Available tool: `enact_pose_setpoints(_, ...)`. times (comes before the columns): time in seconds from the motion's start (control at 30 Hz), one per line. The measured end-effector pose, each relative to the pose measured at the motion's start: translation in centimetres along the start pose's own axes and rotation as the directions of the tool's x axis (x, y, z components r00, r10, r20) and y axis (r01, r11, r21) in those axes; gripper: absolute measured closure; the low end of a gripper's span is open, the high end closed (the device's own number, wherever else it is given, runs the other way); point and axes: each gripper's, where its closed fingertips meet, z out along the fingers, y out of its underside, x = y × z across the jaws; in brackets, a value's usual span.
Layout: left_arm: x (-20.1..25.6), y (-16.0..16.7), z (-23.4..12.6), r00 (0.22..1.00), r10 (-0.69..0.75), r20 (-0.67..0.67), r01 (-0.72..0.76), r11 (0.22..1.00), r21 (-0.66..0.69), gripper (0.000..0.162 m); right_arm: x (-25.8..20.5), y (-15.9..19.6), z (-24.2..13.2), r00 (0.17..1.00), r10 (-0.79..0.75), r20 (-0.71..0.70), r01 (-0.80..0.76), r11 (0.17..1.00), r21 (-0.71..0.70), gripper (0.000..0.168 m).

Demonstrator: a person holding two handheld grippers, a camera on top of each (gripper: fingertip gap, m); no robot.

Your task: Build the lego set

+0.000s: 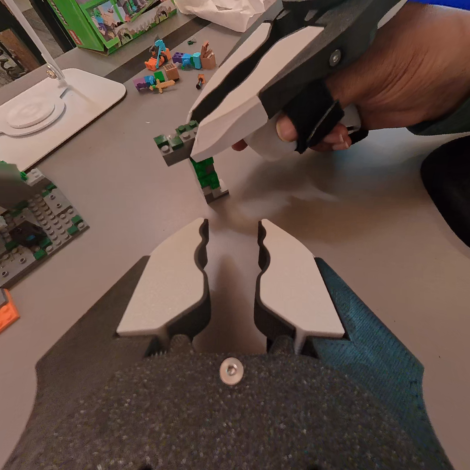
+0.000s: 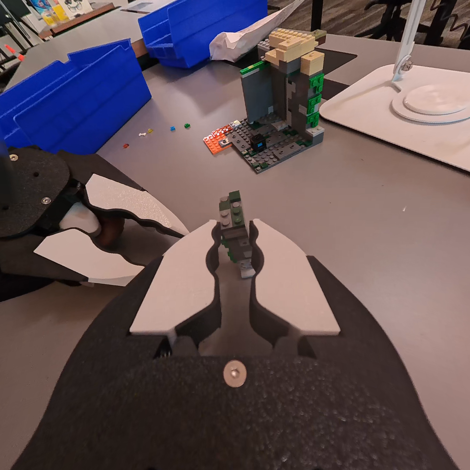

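Right gripper (image 2: 234, 223) pinches the green-grey sub-assembly (image 2: 235, 229) near its top; left gripper (image 1: 232, 223) idles half-open, so any twist could snap that skinny column.

Brightness: even indoor light, medium bright, a little warm on the grey table (image 1: 132, 193).
Shadows: soft and wide; a blurry shadow lies on the table under the hand (image 1: 396, 76) in the left wrist view.
Glare: weak shine on the white lamp base (image 2: 381, 119); nothing is burnt out.
Blur: the area beside the small lego piece (image 1: 208, 178) is smeared; the near gripper bodies are a little soft.
Distortion: strong wide-angle bending; the blue bins (image 2: 76, 101) lean and curve at the edges.
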Motion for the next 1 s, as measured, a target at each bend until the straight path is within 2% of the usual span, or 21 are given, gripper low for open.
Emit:
enact_pose_setpoints(0.33,-0.1,-0.4,-0.2,1.000,-0.001,0.004,0.001,1.000,0.022,0.128,-0.2,-1.8,-1.0,1.000,0.008,-0.009,-0.007,0.996,0.094,0.132)
enact_pose_setpoints(0.53,-0.8,-1.8,-1.2,0.999,-0.022,0.035,0.018,0.994,0.109,0.136,0.5,-6.7,-3.6,0.985,-0.083,-0.154,0.117,0.968,0.223,0.110)
enact_pose_setpoints(0.63,-1.4,-2.5,-1.7,0.997,-0.063,0.050,0.055,0.986,0.157,0.138,0.0,-10.4,-5.0,0.967,-0.136,-0.214,0.198,0.933,0.301,0.108)
enact_pose_setpoints(0.7,-1.9,-2.9,-2.2,0.995,-0.083,0.062,0.070,0.980,0.188,0.144,-0.4,-12.7,-5.8,0.949,-0.182,-0.258,0.264,0.905,0.333,0.113)
enact_pose_setpoints(0.8,-3.1,-3.8,-3.1,0.988,-0.114,0.102,0.085,0.964,0.252,0.162,-0.4,-15.3,-6.5,0.922,-0.213,-0.325,0.331,0.866,0.374,0.136)
enact_pose_setpoints(0.93,-5.9,-5.1,-4.4,0.968,-0.142,0.207,0.071,0.946,0.317,0.162,0.7,-16.5,-6.2,0.924,-0.168,-0.344,0.314,0.847,0.428,0.168)
enact_pose_setpoints(1.0,-7.8,-5.8,-4.8,0.953,-0.143,0.267,0.050,0.943,0.329,0.162,1.6,-16.5,-5.9,0.925,-0.138,-0.355,0.302,0.833,0.463,0.168)
